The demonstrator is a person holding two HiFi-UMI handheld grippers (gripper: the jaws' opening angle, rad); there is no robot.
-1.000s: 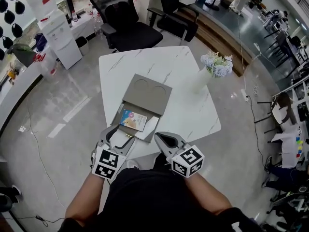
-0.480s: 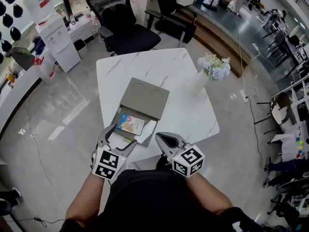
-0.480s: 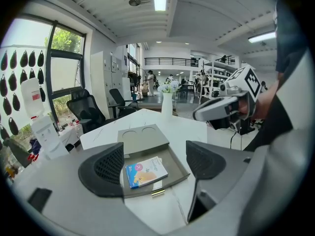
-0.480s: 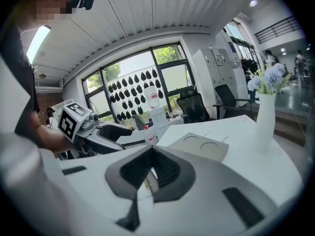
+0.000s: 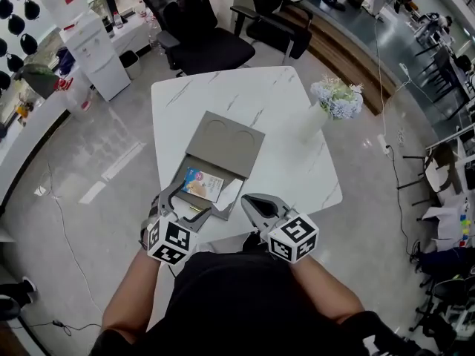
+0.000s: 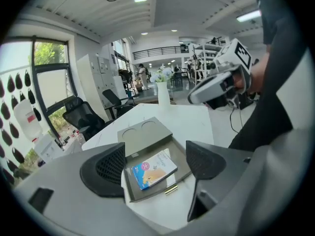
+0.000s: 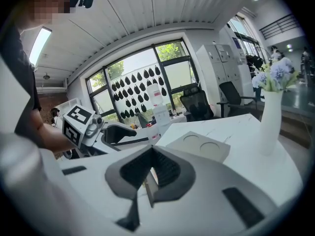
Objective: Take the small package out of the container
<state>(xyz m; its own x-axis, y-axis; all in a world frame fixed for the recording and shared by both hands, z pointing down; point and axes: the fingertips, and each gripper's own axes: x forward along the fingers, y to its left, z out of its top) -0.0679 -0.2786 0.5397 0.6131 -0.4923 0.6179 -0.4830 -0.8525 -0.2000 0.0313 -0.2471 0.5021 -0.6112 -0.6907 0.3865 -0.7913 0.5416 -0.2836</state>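
Blue and orange, the small package lies flat in the open near half of the grey container, on a white sheet and not yet lifted out. A little gold-coloured piece sits just beside it at the container's near wall. The grey lid, with two round recesses, covers the far half. And here is the left gripper at the container's near corner, tilted down. Its jaws have just been opening and now stand wide, and the package shows between the pads in the left gripper view, untouched by either. The right gripper hangs just beside the container over the marble table, its jaws pressed together on nothing. Further out stands a white vase of pale flowers, with black office chairs beyond the table.
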